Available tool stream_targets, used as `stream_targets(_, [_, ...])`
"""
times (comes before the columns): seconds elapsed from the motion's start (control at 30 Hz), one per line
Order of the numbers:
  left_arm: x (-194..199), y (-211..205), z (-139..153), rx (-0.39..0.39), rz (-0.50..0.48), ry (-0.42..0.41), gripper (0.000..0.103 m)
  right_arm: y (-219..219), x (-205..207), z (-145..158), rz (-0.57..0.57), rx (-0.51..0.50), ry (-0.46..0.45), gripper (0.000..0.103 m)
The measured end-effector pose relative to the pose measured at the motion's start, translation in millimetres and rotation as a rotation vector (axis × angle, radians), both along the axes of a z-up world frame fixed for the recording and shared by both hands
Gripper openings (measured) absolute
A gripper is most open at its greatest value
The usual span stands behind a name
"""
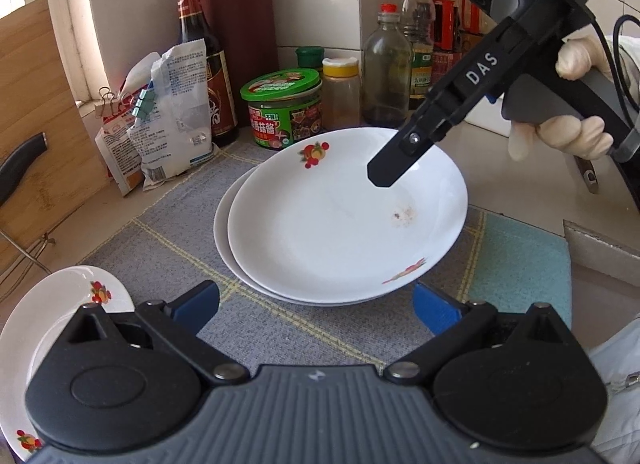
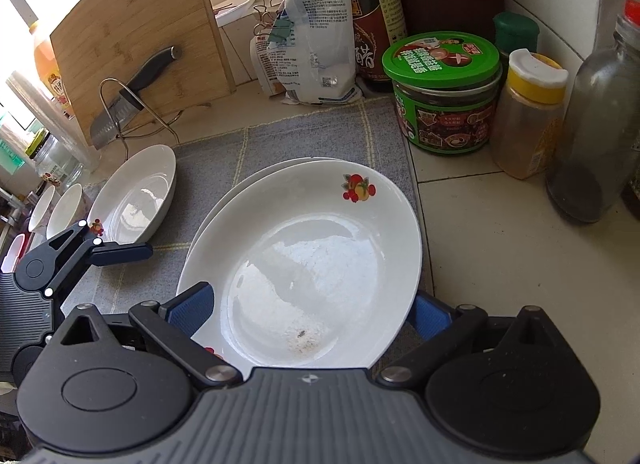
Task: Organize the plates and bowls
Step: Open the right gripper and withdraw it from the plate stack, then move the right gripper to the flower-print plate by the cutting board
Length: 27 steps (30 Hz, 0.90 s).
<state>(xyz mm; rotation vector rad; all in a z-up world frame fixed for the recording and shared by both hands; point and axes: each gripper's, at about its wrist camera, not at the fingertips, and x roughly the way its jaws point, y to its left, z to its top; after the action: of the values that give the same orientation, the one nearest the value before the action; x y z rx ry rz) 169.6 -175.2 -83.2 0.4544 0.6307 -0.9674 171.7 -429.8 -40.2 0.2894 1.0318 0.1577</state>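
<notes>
Two white fruit-print plates are stacked on the grey checked mat (image 1: 168, 240). The top plate (image 1: 344, 219) (image 2: 320, 248) has a small brown stain and sits shifted off the lower plate (image 1: 221, 223) (image 2: 240, 191). My left gripper (image 1: 320, 306) is open just in front of the stack's near rim, with nothing between its fingers. My right gripper (image 2: 312, 312) (image 1: 384, 175) is open and hovers over the top plate, its blue fingers (image 2: 192, 308) on either side of the rim. A third white plate (image 1: 68, 312) (image 2: 136, 199) lies to the left beside the left gripper (image 2: 132, 251).
A green-lidded jar (image 1: 284, 111), a spice shaker (image 1: 340, 91), sauce bottles (image 1: 204, 63), clipped bags (image 1: 172, 111) and a knife block line the back wall. A bamboo board (image 2: 132, 43) with a knife (image 2: 132, 103) stands at the left. Small white bowls (image 2: 64, 203) sit far left.
</notes>
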Motion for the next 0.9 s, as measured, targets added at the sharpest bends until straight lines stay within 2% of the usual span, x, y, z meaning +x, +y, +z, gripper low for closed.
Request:
stream_targets(0.3, [-12,19,12,-0.027,0.047,-0.022,0.103,5,-8,6,-0.014,-0.054,-0.031,0.103])
stream_targets(0.43, [-16,29,17,-0.036,0.101,-0.033,0.103,21,-11,17,-0.003,-0.171,-0.09,0.103])
stream_targets(0.6, [-21,48,23,-0.034,0.238,-0.037,0.103,56,-15,27,0.059,-0.317,-0.184,0.103])
stream_targets(0.9, [-36,113,26,-0.067,0.548,-0.02,0.103,120,-15,32,0.112,-0.287,-0.264,0.103])
